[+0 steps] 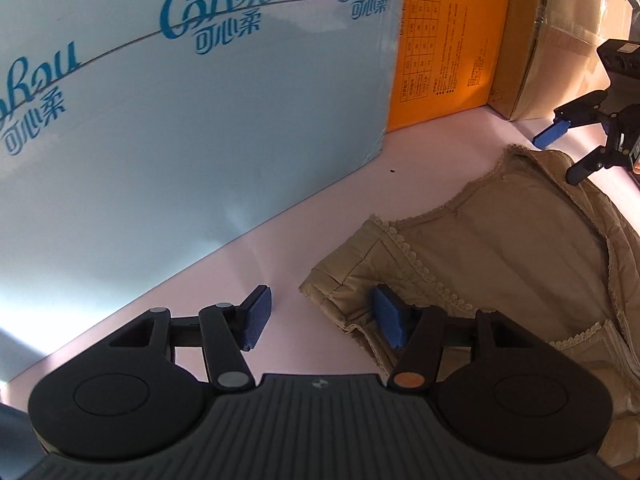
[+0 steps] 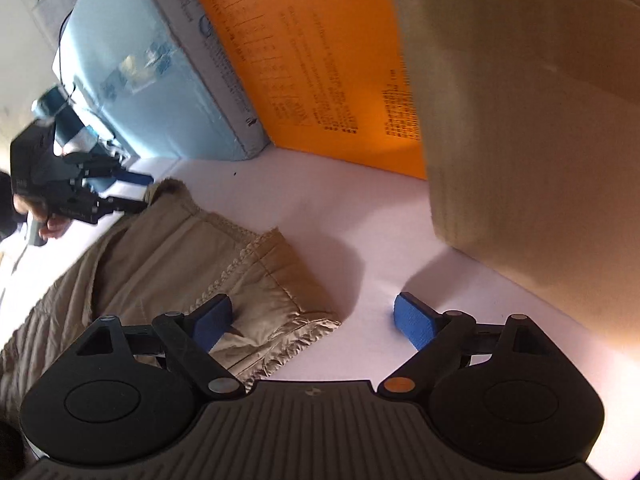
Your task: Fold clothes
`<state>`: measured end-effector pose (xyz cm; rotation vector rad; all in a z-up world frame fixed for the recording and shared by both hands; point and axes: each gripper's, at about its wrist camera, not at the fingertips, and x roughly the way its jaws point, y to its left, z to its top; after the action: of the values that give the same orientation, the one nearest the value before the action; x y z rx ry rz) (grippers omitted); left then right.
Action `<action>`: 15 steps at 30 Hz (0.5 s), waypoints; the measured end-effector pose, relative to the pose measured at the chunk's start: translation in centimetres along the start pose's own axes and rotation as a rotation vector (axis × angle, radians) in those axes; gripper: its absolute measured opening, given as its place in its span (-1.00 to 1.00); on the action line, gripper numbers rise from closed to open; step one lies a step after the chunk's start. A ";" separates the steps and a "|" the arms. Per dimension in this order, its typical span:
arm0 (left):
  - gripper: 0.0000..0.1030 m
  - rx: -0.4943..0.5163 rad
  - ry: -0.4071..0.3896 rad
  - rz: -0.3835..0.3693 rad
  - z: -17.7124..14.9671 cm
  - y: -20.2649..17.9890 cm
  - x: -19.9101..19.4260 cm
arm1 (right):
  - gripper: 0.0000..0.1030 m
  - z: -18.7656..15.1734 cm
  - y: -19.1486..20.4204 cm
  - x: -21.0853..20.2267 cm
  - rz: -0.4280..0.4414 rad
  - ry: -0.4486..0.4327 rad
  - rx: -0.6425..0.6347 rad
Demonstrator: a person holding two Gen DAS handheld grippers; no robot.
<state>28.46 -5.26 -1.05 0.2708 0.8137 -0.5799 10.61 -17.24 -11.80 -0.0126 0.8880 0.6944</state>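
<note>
A tan quilted jacket (image 1: 500, 240) with lace trim lies spread on the pale pink table (image 1: 328, 216), its two upper corners pointing toward the boxes at the back. The left hand-held gripper (image 1: 322, 318) is low over one corner, jaws spread: one blue pad (image 1: 388, 316) rests on the fabric and the other is over bare table, so nothing is pinched. The right hand-held gripper (image 2: 316, 322) sits at the other corner, jaws spread wide, one pad (image 2: 210, 320) on the jacket's folded edge and the other (image 2: 414, 322) on the table beside it, gripping nothing. A light blue box (image 1: 192, 128) stands along the back, an orange box (image 1: 444, 40) next to it and a brown carton (image 2: 520, 120) beyond. A hand (image 2: 52, 224) shows behind the left gripper in the right wrist view
</note>
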 end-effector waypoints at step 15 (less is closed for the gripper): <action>-0.65 0.134 0.047 -0.143 1.4 -0.7 -0.3 | -0.31 1.5 2.7 0.7 -0.017 0.118 -0.246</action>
<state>28.74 -6.33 0.13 0.3515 0.8460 -0.7663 10.41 -14.28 -10.63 -0.2828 0.9099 0.7897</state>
